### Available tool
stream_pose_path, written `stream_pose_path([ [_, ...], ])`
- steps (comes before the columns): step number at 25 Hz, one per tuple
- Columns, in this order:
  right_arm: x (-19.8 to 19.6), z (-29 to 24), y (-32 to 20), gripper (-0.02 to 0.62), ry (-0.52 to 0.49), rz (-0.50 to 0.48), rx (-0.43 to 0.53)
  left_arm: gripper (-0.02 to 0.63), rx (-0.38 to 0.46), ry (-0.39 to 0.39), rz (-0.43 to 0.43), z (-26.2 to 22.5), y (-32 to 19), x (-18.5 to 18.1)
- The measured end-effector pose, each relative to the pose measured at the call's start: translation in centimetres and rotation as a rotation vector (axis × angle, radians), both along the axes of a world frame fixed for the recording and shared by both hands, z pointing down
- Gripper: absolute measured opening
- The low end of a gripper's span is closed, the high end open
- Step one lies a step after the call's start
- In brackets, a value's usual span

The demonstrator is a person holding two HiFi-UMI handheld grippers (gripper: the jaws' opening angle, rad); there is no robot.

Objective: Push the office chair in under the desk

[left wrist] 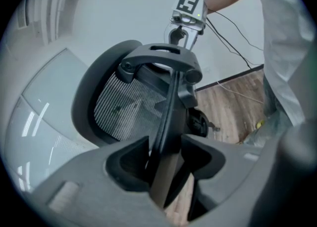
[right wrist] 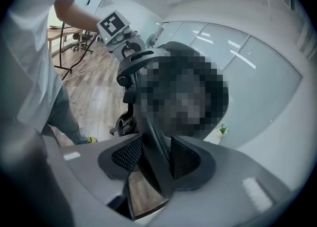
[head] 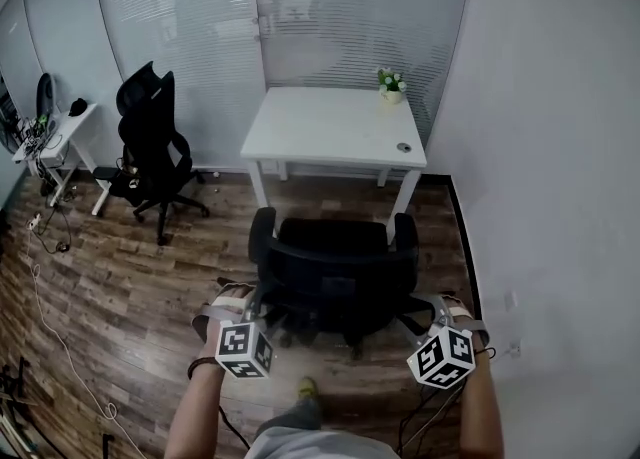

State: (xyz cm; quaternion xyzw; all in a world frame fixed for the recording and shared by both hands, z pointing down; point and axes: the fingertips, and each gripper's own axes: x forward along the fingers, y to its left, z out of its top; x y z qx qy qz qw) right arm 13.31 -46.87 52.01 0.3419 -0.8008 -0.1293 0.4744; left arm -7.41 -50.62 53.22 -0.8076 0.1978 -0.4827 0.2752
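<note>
Keeps left gripper (left wrist: 166, 164) wide open, jaws astride left edge of office chair (head: 335, 267) backrest, not clamped on it. Keeps right gripper (right wrist: 156, 159) the same way, wide open astride the right edge. Puts chair on wood floor (head: 130, 277) just in front of desk (head: 330, 127), seat toward it, not yet under. Has desk legs either side of the opening, right leg (head: 408, 192) just ahead of right armrest (head: 408, 247). Around: potted plant (head: 390, 85) on desk's far right corner, white wall (head: 560, 147) near at right, second black chair (head: 150, 142) well apart at left, cables (head: 65, 347) on floor further left.
</note>
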Motion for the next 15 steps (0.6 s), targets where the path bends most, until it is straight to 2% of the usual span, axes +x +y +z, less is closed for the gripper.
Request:
stream_pose_path([
  [9, 0.9, -0.7, -10.2, 0.179, -0.009, 0.051, -0.009, 0.199, -0.007, 0.000, 0.038, -0.6, -10.8, 1.0],
  [15, 1.2, -0.2, -13.5, 0.183, -0.016, 0.075, -0.002, 0.198, 0.008, -0.002, 0.056, -0.3, -14.4, 1.5],
])
